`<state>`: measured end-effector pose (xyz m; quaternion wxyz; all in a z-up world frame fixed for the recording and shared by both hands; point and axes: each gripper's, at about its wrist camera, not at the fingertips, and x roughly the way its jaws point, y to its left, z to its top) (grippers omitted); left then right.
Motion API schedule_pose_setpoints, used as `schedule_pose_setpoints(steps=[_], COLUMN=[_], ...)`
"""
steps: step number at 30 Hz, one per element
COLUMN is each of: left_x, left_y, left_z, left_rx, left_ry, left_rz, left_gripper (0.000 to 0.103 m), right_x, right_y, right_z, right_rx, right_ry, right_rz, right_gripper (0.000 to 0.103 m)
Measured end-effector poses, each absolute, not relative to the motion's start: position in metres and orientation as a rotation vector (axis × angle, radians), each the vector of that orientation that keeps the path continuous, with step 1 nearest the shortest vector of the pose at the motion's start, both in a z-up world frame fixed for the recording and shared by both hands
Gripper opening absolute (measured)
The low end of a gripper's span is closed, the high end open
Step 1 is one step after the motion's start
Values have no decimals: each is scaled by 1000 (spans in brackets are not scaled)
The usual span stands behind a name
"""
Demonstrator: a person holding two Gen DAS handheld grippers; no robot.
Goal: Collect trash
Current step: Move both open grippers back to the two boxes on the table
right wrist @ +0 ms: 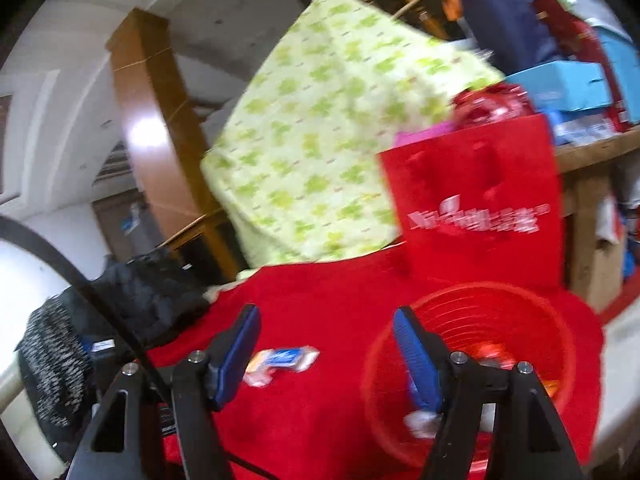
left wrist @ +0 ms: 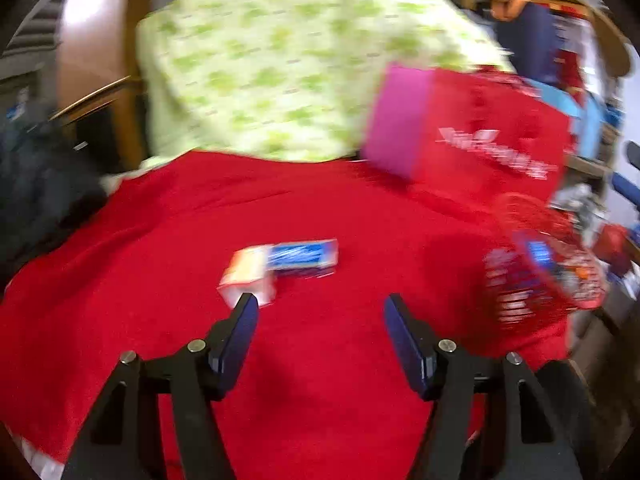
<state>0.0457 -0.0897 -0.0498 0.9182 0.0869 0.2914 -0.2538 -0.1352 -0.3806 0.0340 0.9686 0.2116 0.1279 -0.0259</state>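
Note:
A small blue, white and orange carton [left wrist: 280,266] lies on the red cloth [left wrist: 320,360], just beyond my left gripper [left wrist: 320,306], which is open and empty. The carton also shows in the right wrist view [right wrist: 280,362] between the fingers of my right gripper [right wrist: 326,318], which is open and empty above the cloth. A red mesh basket [right wrist: 492,320] stands at the right with a few wrappers inside. In the left wrist view the basket [left wrist: 548,264] is at the far right, blurred.
A red paper bag with white lettering [right wrist: 480,200] stands behind the basket. A green-patterned cushion [right wrist: 320,140] leans at the back. Dark clothing [right wrist: 120,300] lies at the left edge. A cluttered wooden shelf [right wrist: 592,148] is at the right.

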Motion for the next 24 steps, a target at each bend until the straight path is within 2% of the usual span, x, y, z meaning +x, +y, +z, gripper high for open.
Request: schedule_pose_setpoints(steps=[9, 14, 24], left_x=[93, 122, 190], left_y=[-35, -45, -96], left_z=[-91, -105, -127], left_rx=[84, 80, 117], left_ry=[695, 730, 781], left_rz=[-398, -409, -457], left_gripper=[67, 67, 67], right_x=[-46, 11, 122], right_y=[-312, -300, -313], right_z=[-4, -39, -94], right_rx=[385, 393, 474], right_ry=[440, 549, 620], right_rz=[85, 126, 150], right_gripper=[73, 73, 73])
